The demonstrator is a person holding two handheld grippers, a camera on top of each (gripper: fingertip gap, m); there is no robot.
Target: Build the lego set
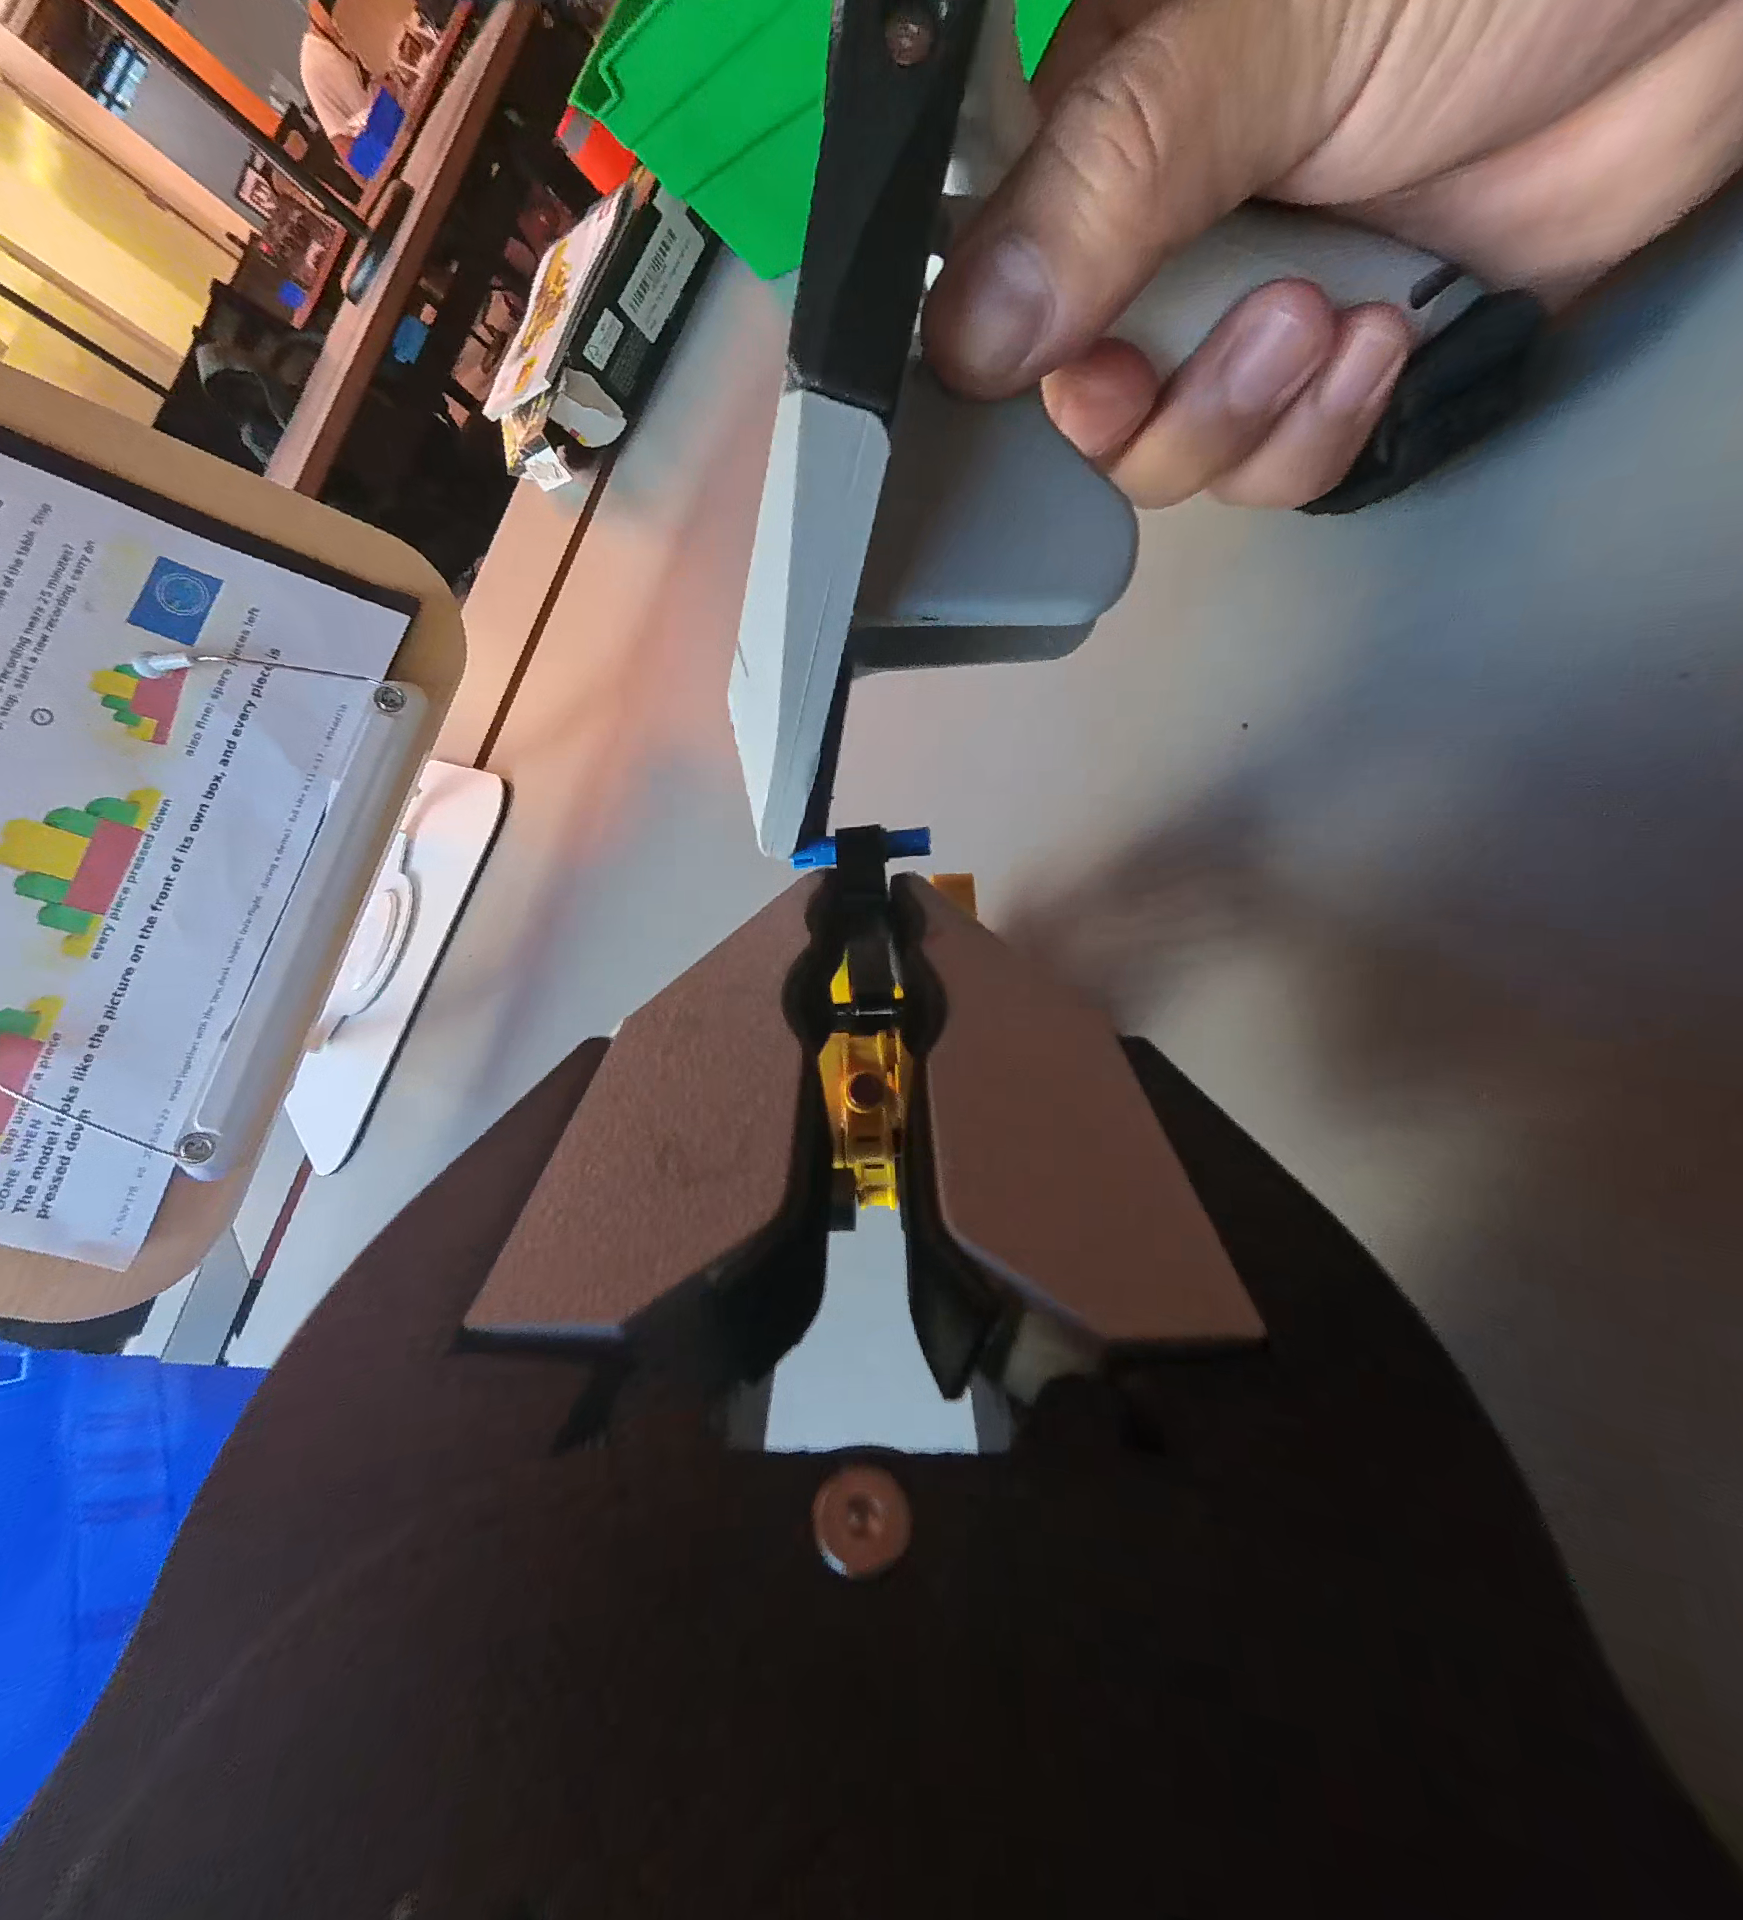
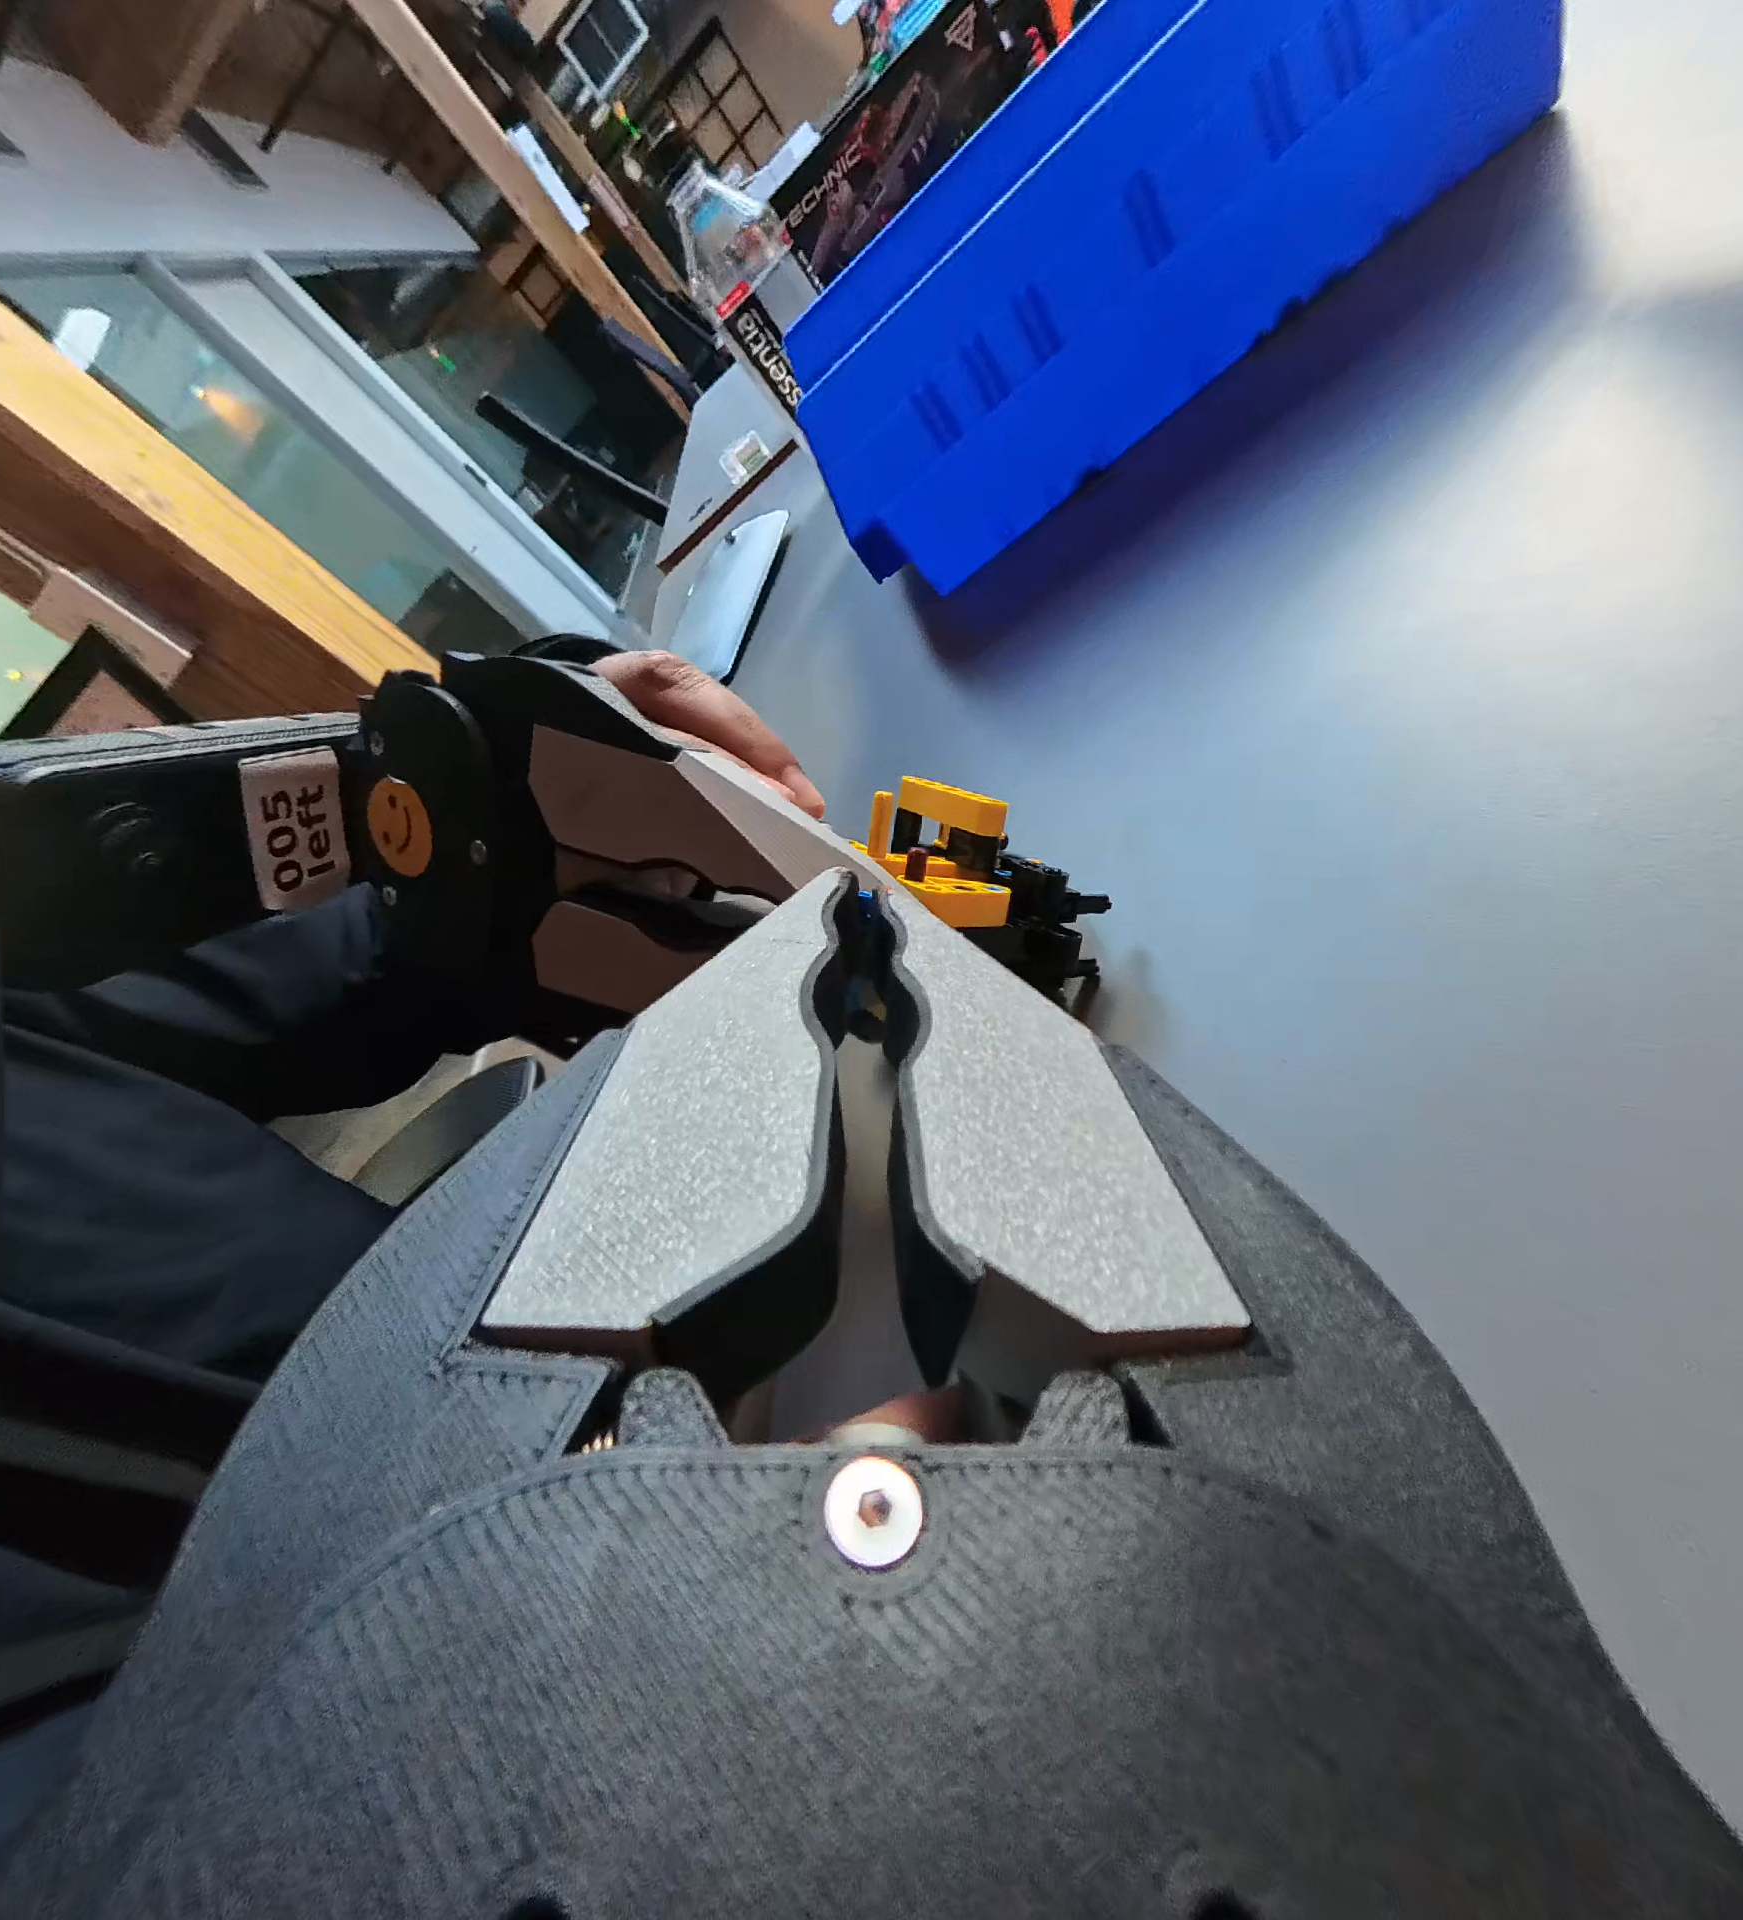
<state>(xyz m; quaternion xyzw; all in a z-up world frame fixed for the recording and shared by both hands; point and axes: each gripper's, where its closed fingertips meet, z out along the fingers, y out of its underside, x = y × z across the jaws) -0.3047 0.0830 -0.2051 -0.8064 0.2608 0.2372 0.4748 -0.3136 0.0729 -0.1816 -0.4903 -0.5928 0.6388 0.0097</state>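
Note:
My left gripper is shut on a yellow and black lego model and holds it over the grey table. A black piece sticks out past its fingertips with a blue pin through it. My right gripper comes in from above, with its tip at the pin's left end. In the right wrist view my right gripper is shut on the blue pin. The left gripper reaches in from the left with the model.
A blue bin stands on the far side of the table and also shows in the left wrist view. A green bin and boxes stand at the back. An instruction sheet on a wooden stand is at the left. Less than 4 cm separates the two grippers' tips.

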